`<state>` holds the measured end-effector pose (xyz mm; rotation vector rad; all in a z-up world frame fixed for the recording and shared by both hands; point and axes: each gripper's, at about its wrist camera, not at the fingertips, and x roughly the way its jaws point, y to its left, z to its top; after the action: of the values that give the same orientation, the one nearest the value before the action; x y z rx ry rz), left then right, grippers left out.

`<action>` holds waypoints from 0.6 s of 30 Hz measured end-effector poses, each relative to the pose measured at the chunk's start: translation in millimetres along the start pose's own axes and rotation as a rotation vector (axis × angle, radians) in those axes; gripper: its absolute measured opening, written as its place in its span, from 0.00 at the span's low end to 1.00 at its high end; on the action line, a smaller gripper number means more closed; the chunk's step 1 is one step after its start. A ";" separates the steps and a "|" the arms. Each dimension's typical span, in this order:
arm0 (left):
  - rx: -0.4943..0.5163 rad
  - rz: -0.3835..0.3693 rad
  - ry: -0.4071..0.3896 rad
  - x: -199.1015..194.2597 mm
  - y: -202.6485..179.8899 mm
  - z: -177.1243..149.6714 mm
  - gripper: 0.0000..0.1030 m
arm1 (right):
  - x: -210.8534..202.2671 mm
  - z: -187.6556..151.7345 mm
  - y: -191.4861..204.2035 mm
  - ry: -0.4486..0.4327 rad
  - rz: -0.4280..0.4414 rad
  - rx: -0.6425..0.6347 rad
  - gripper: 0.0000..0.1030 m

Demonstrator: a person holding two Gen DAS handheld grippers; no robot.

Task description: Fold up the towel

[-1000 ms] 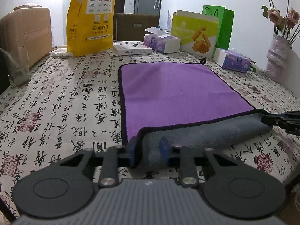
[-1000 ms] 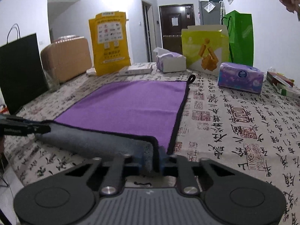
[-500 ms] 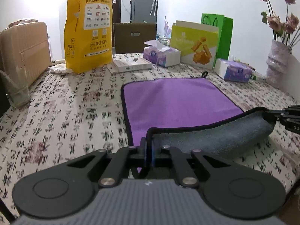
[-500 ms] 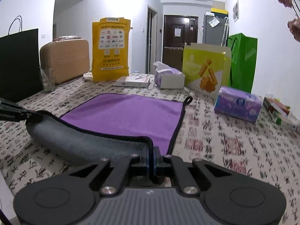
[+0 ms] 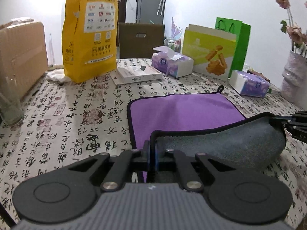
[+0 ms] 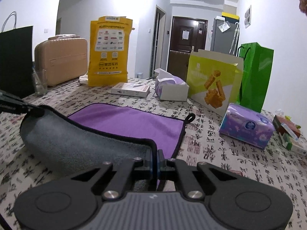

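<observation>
A purple towel with a grey underside and black trim lies on the calligraphy-print tablecloth; it also shows in the right wrist view. Its near edge is lifted and curls over, showing the grey side. My left gripper is shut on the near left corner of the towel. My right gripper is shut on the near right corner. The right gripper shows at the right edge of the left wrist view, the left gripper at the left edge of the right wrist view. The far edge with a hanging loop lies flat.
Behind the towel stand a yellow bag, a flat white box, an open tissue box, a lime gift bag and a green bag. A tissue pack and flower vase stand right, a suitcase and glass left.
Both grippers shut on the near corners, then lifted them and carried the near edge up and forward, so the grey underside now arches higher over the purple face.
</observation>
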<state>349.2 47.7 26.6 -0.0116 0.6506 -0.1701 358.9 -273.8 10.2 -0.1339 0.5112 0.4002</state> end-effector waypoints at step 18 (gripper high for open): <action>-0.015 0.008 0.030 91.1 21.7 79.2 0.05 | 94.9 45.6 -41.5 0.039 -0.005 0.038 0.04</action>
<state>471.6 51.0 33.5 -0.0213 0.6815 -0.1576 471.7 -269.4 3.2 -0.1062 0.5564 0.3835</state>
